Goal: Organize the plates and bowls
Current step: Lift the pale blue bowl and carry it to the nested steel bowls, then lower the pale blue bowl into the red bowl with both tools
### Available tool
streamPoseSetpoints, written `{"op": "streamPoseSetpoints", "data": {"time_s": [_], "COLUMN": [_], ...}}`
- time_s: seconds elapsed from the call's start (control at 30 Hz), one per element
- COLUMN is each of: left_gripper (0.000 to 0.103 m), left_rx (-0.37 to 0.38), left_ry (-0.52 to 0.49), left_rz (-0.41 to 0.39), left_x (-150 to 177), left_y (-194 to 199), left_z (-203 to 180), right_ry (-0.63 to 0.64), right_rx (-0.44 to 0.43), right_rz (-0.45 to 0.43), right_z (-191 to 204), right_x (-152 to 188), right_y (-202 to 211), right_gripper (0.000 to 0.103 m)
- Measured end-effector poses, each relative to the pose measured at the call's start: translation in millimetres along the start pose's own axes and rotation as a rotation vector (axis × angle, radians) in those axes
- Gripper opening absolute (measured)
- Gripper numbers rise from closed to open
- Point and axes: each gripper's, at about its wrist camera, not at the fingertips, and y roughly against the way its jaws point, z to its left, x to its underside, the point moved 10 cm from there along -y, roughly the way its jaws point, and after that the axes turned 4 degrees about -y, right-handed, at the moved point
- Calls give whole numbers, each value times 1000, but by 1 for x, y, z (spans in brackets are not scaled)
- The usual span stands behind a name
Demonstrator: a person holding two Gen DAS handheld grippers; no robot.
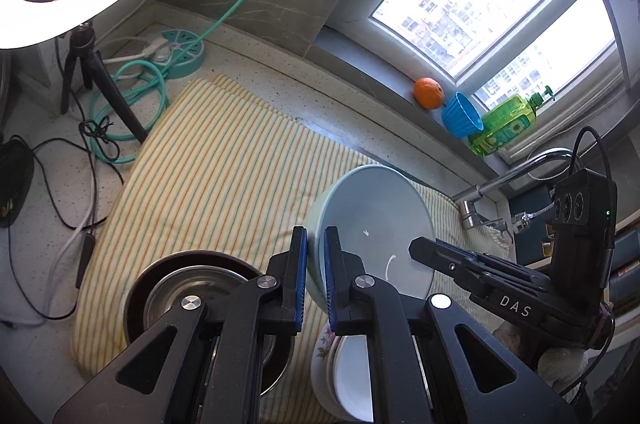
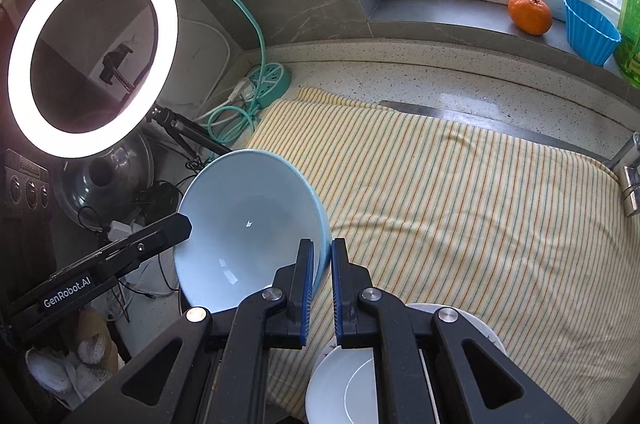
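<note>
Centre frame, above striped cloth (image 2: 460, 192): light-blue bowl (image 1: 380, 220) pinched at opposite rims by left gripper (image 1: 316, 244) and right gripper (image 2: 322, 256), both clamped tight.

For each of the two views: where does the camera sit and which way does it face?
Left wrist: on the left gripper, facing down toward the striped cloth and window; right gripper shows.
Right wrist: on the right gripper, facing the ring light; left gripper shows.
Shared: the pale blue bowl, clamped at opposite rims.
</note>
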Motion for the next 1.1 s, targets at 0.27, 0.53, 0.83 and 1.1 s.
{"op": "streamPoseSetpoints", "data": {"time_s": [0.27, 0.53, 0.83, 1.1], "left_gripper": [7, 7, 7, 7], "left_rx": [-11, -30, -46, -49], "left_ry": [30, 74, 103, 122], "left_rz": [5, 18, 30, 46], "left_x": [14, 31, 44, 53], "left_y": [15, 24, 30, 30], "left_z": [25, 54, 80, 94], "right_ry": [20, 46, 66, 78], "right_rx": [-14, -21, -20, -9], "right_rz": [30, 66, 103, 117], "right_z": [24, 49, 68, 75], "right_x": [21, 39, 56, 64], "right_y": [-12, -31, -50, -60], "right_gripper": [8, 8, 8, 8]}}
